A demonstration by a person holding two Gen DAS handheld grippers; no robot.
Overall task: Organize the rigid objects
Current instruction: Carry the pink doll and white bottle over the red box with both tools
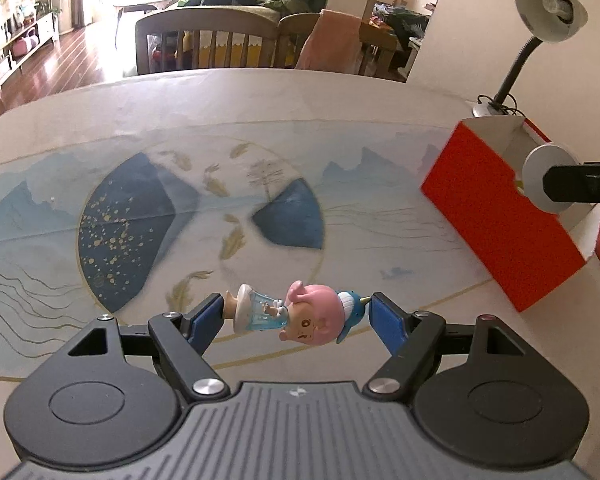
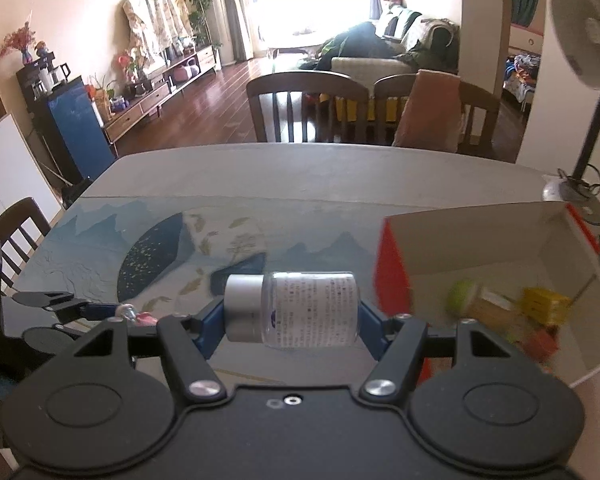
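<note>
Your left gripper (image 1: 296, 314) is clamped on a small figurine (image 1: 290, 314) with a pink head, held lengthwise between the blue pads: its feet press against the left pad and the horn of its blue cap against the right one, so its long axis runs straight across the jaws, head toward the right, face turned toward the camera. It hangs in the air above the painted table mat (image 1: 140, 208), with the red box (image 1: 496, 216) off to the right. Your right gripper (image 2: 290, 312) is closed on a clear jar (image 2: 300, 310) with a printed label, also lying sideways across the jaws: its silver cap points left against the left pad and its base sits against the right pad. The jar is held just left of the box's open top (image 2: 480, 236), where blurred yellow and green items (image 2: 512, 308) lie on the floor inside.
</note>
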